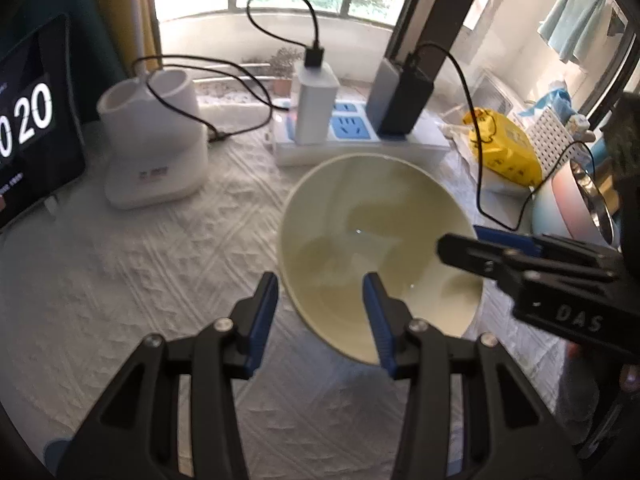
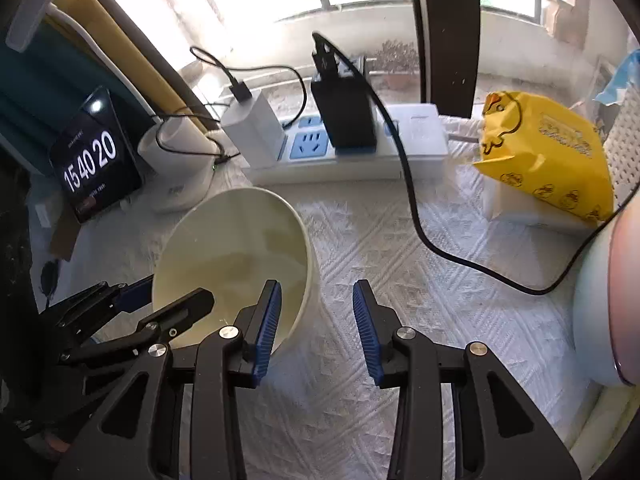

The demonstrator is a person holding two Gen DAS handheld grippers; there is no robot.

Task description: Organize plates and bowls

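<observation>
Cream bowl (image 1: 376,248) tilted over the bench (image 1: 140,272). Left gripper (image 1: 322,308) fingers wide, straddling its near rim. Right gripper (image 2: 316,320) fingers wide, straddling its right rim.

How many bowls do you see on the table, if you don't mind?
2: a cream bowl between both grippers, and a pink-and-blue bowl at the table's right edge. Others may be hidden.
</observation>
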